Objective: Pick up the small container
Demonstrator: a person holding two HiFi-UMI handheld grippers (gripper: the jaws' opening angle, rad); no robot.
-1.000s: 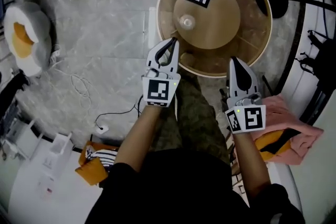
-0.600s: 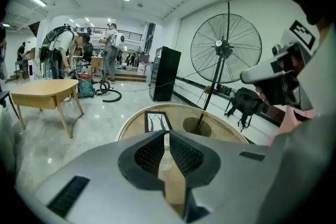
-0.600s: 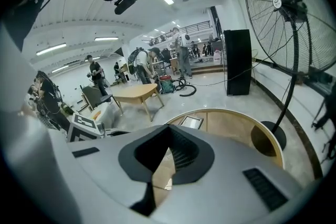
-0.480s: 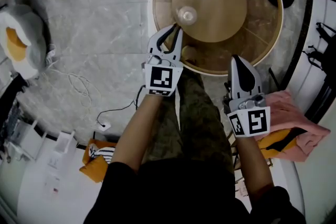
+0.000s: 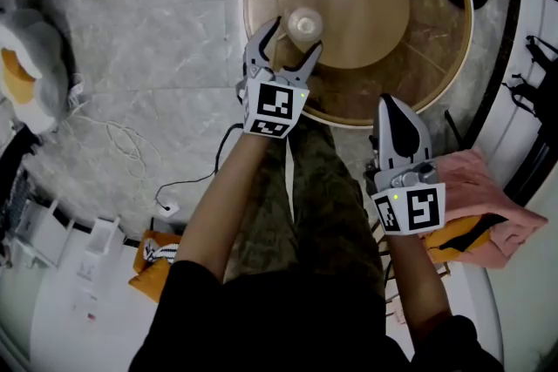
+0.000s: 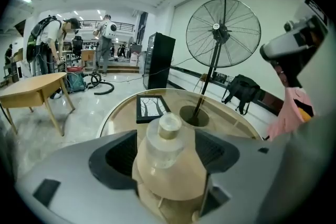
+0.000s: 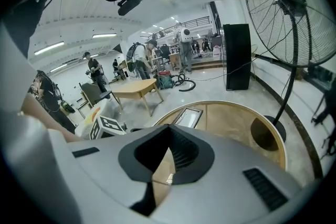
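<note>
Shut and short of it a second ago, the jaws of our left gripper (image 5: 292, 39) are now opening around the container (image 6: 164, 140), which stands unpressed between them, so we can close next. The jaws of our right gripper (image 5: 391, 105) are together and empty.

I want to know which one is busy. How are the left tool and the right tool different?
The left tool has its jaws apart and opening, with the small container between them; the right tool has its jaws together, empty. The left tool reaches over the round table; the right tool is at its near edge. Both are grey-white with a square-marker cube.
</note>
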